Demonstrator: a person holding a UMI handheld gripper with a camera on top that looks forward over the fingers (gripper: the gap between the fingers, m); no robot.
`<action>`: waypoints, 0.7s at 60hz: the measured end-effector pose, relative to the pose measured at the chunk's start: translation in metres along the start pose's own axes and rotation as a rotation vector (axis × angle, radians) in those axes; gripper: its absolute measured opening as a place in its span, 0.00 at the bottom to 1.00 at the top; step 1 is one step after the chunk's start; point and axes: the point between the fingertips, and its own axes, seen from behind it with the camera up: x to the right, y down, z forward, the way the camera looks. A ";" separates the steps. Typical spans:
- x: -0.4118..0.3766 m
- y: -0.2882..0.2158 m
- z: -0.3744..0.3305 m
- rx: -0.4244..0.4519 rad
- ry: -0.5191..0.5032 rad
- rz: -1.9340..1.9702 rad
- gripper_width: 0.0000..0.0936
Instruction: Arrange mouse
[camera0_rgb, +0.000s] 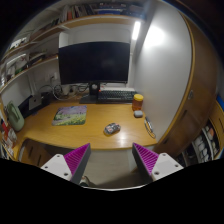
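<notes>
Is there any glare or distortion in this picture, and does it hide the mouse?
Gripper view: a bright ceiling light glares beside the dark wide monitor; the fisheye lens bends the wooden desk and walls into curves; the small grey mouse lies unhidden but tiny, beyond the open gripper.

Grey mouse; wooden desk; magenta-padded tongs.

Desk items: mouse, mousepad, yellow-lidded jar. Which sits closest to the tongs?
The mouse, the small grey thing alone near the desk's front edge, ahead of the open tongs. The mousepad and the jar sit farther back.
</notes>
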 end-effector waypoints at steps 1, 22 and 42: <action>0.000 0.000 0.001 0.001 -0.002 0.000 0.92; -0.008 0.006 0.068 0.040 -0.012 0.016 0.92; -0.030 0.008 0.158 0.104 -0.031 0.036 0.92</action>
